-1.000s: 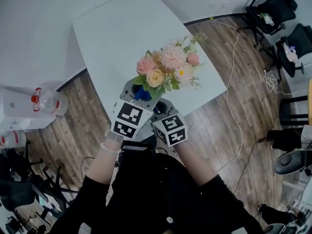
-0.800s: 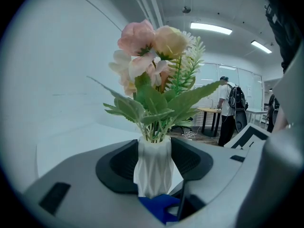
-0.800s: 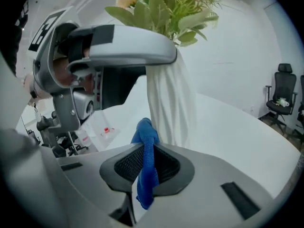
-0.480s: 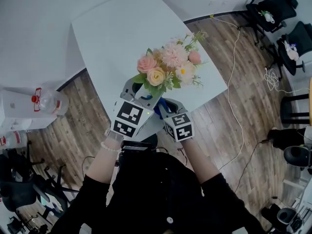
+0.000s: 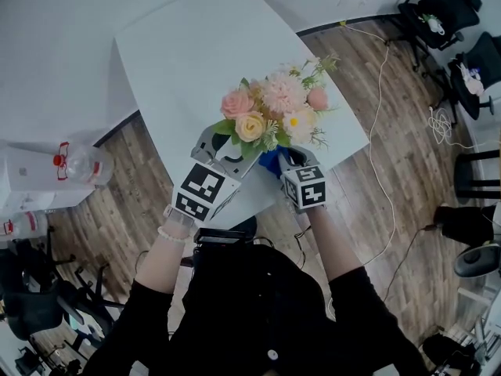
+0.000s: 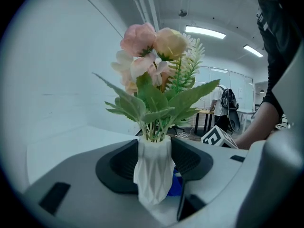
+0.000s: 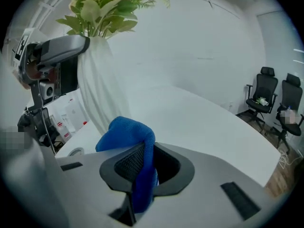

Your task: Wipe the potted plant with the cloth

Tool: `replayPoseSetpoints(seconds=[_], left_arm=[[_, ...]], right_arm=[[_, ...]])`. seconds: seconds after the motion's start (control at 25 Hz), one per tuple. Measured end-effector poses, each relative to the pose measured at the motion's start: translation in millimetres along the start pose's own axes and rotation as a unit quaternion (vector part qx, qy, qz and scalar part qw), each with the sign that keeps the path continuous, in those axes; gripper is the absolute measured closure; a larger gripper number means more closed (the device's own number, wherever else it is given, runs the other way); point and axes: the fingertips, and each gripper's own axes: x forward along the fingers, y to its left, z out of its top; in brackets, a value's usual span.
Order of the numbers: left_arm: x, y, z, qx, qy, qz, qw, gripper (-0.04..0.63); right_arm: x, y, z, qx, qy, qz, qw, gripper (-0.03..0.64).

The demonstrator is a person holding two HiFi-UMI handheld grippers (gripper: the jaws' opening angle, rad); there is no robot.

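A bouquet of pink, peach and white flowers (image 5: 274, 108) with green leaves stands in a white faceted vase (image 6: 153, 169). My left gripper (image 5: 221, 149) is shut on that vase, holding it upright over the near edge of the white table (image 5: 188, 53). The blue cloth (image 7: 130, 141) is pinched in my right gripper (image 5: 283, 161), which is shut on it. In the right gripper view the cloth sits just right of the vase (image 7: 97, 87), touching or nearly touching its lower side. In the head view the cloth (image 5: 270, 161) shows as a blue patch under the blooms.
A plastic water bottle (image 5: 78, 165) with a red cap stands on a white unit at the left. Black office chairs (image 5: 442, 10) sit at the top right, with cables (image 5: 376, 92) running over the wooden floor. The person's dark sleeves fill the lower middle.
My right gripper has moved right and forward with the cloth, from beside the left gripper to under the right side of the bouquet. The left gripper and vase stayed nearly still.
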Motion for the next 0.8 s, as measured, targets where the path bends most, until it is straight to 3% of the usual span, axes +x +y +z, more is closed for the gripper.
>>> replayPoseSetpoints(seconds=[0.36, 0.52, 0.6, 0.8], left_arm=[[-1.3, 0.5, 1.3, 0.003, -0.02, -0.047, 0.9987, 0.368], [-2.2, 2.2, -0.1, 0.004, -0.024, -0.069, 0.9973, 0.368], [-2.7, 3.1, -0.6, 0.005, -0.026, -0.079, 0.9965, 0.368], [-2.0, 3.4, -0.4, 0.008, -0.031, -0.1, 0.9944, 0.367]], right_arm=[[18.8, -25.8, 14.1, 0.025, -0.003, -0.015, 1.0, 0.545], [17.4, -34.8, 33.7, 0.044, -0.039, -0.023, 0.998, 0.545], [9.8, -31.8, 54.6, 0.041, -0.081, -0.004, 0.996, 0.545], [-22.4, -0.5, 107.9, -0.025, -0.183, 0.113, 0.976, 0.545]])
